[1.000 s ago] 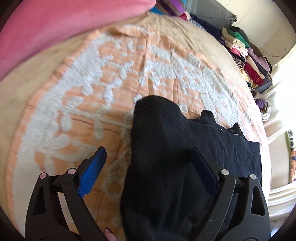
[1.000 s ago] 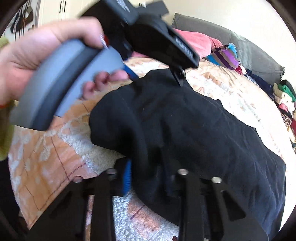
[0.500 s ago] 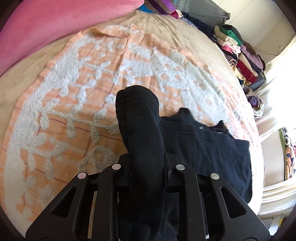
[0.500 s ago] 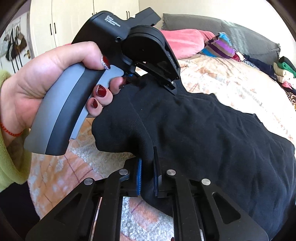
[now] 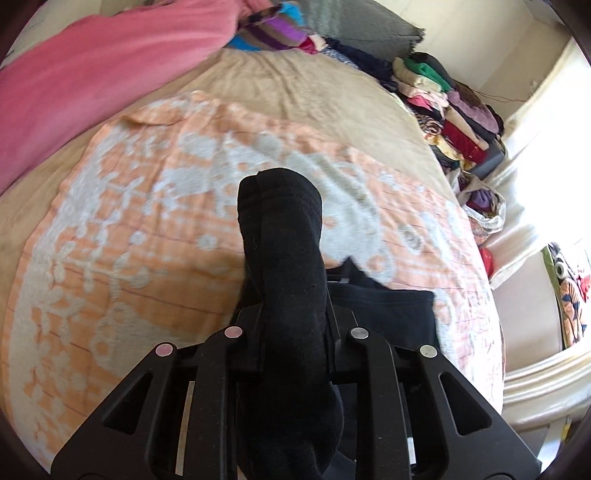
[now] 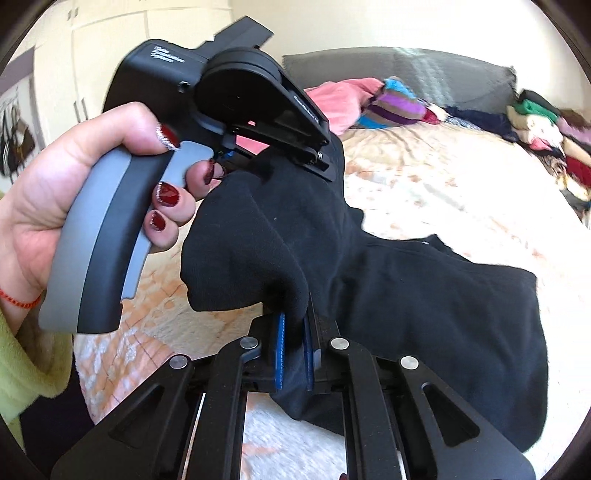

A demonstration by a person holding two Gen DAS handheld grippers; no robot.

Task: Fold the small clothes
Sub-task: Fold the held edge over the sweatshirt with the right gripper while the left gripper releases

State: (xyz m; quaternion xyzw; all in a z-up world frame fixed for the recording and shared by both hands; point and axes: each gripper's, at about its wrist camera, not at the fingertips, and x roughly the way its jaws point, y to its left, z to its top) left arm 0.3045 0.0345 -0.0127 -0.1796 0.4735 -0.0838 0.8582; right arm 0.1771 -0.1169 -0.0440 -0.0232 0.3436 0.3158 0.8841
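Observation:
A black garment (image 6: 424,295) hangs lifted over the bed, held at two points of its edge. My right gripper (image 6: 293,350) is shut on a bunched fold of it between the blue pads (image 6: 280,354). My left gripper (image 5: 291,332) is shut on another bunch of the black garment (image 5: 284,258), which sticks up between its fingers. The left gripper also shows in the right wrist view (image 6: 295,147), held by a hand, clamped on the cloth just above and left of the right one. The rest of the garment trails onto the orange and white blanket (image 5: 147,229).
A pink blanket (image 5: 92,66) lies at the bed's far left. A grey cushion (image 5: 362,29) and striped cloth (image 5: 273,33) lie at the head. Piles of folded clothes (image 5: 454,110) stand along the right edge. White cupboards (image 6: 92,55) are behind on the left.
My left gripper went from open over the garment to shut on it. Both grippers have since lifted the cloth up off the blanket.

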